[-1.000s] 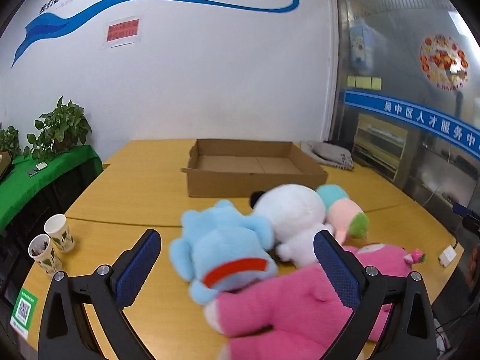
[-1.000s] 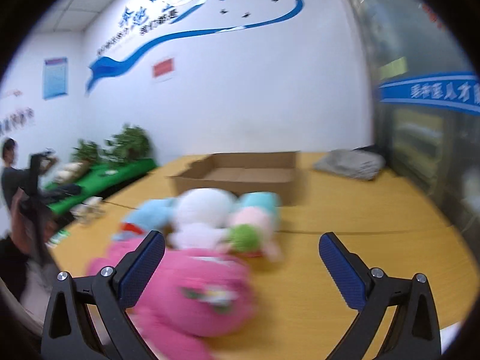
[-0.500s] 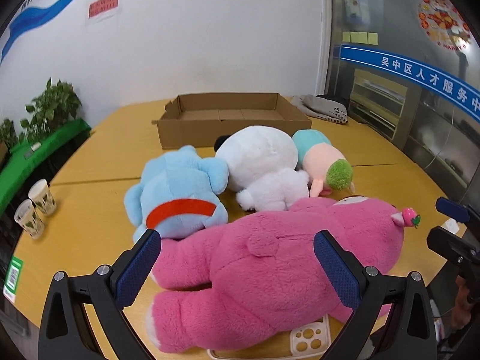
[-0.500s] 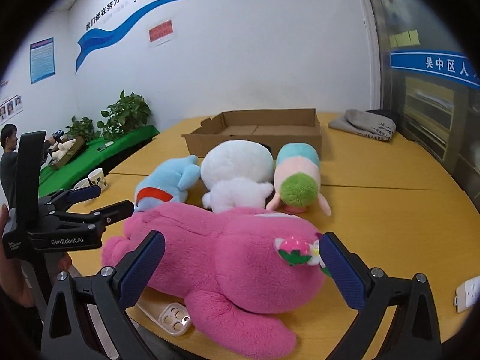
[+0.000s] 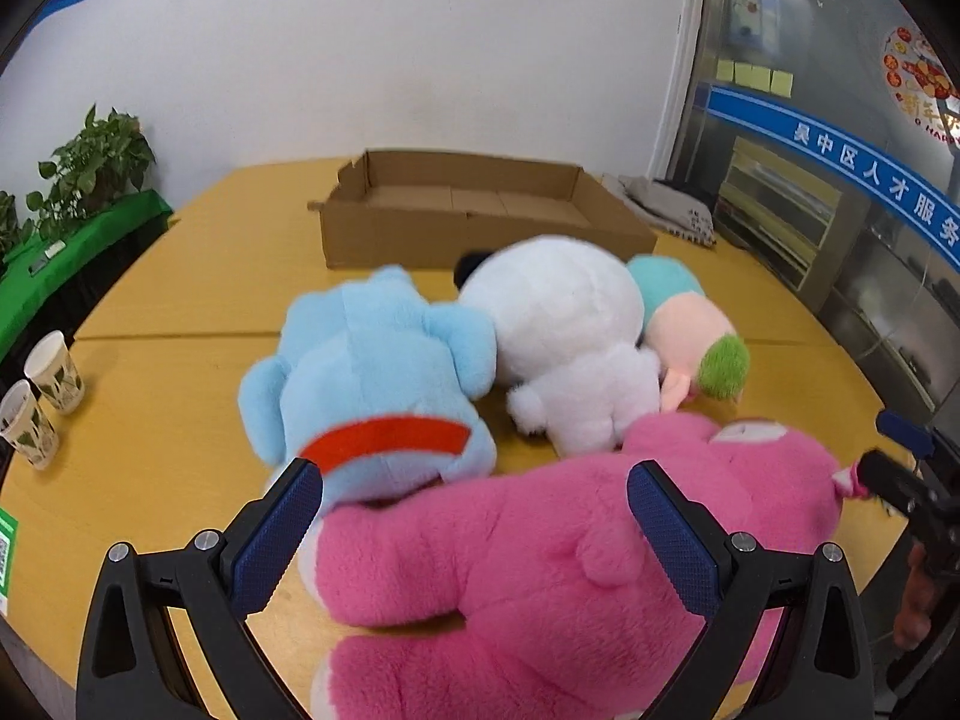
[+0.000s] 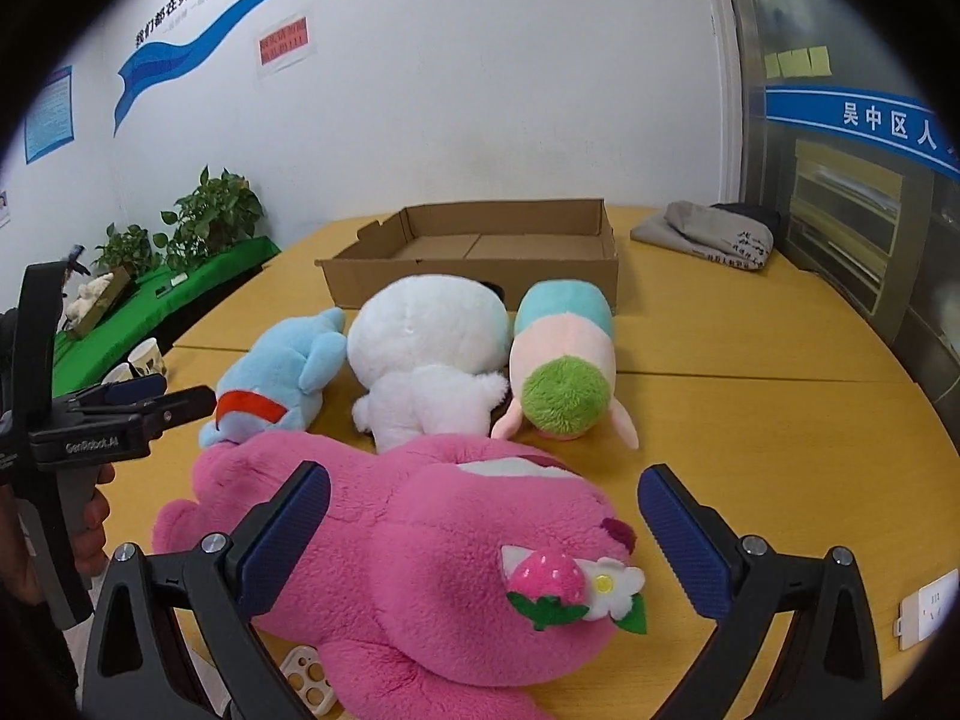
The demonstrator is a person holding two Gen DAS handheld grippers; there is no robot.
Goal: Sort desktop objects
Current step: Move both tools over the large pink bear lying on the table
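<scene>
I have brought both my left tongs [image 5: 474, 531] and right tongs [image 6: 483, 519], spread wide and empty, down over the pink plush [image 6: 420, 546] lying well short of the cardboard box [image 6: 480, 252], so I judge its pickup comes first.

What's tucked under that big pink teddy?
A white plastic piece with round holes pokes out from beneath the pink plush bear. The bear covers the rest, so I cannot tell what it is.

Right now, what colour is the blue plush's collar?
Red collar on the blue plush; clearest in left wrist view.
</scene>
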